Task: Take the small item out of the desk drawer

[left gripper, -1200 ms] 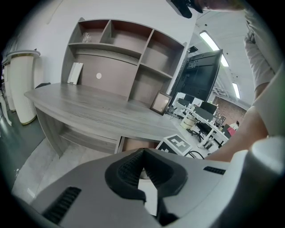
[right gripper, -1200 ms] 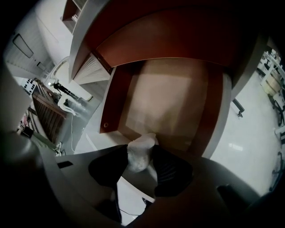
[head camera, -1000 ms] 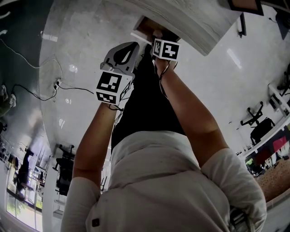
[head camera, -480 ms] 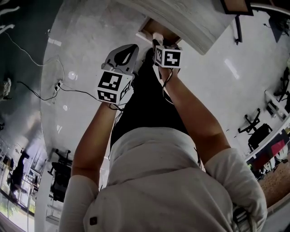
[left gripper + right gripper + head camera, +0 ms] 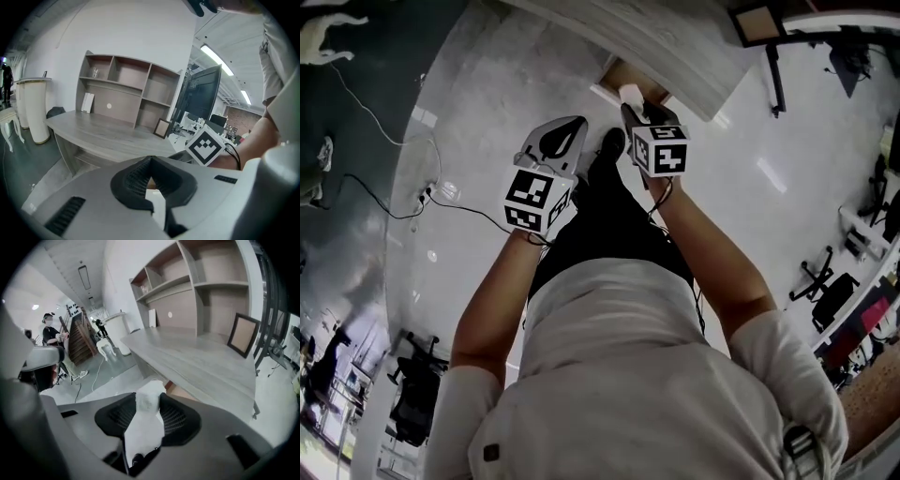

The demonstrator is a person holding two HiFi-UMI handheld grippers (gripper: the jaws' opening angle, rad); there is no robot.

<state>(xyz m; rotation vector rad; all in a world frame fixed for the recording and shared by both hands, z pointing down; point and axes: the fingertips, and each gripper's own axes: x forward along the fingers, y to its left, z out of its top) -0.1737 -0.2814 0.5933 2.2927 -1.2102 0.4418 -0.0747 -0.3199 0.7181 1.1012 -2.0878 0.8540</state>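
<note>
In the head view my right gripper (image 5: 634, 103) is just in front of the open drawer (image 5: 623, 73) under the grey wooden desk (image 5: 675, 37). It is shut on a small white item (image 5: 630, 93). The right gripper view shows that white item (image 5: 146, 420) pinched between the black pads of my right gripper (image 5: 149, 401), with the drawer's brown inside (image 5: 180, 391) behind it. My left gripper (image 5: 577, 97) hangs beside the right one, to its left, over the floor. Its jaws (image 5: 149, 163) meet at the tips with nothing in them.
A shelf unit (image 5: 126, 84), a picture frame (image 5: 243, 341) and a dark monitor (image 5: 201, 98) stand on the desk. A cable and power strip (image 5: 431, 192) lie on the shiny floor at the left. Office chairs stand at the far right; a person (image 5: 49, 333) stands far off.
My right gripper has drawn back out of the drawer toward my body with the white item in it. The left gripper has barely moved.
</note>
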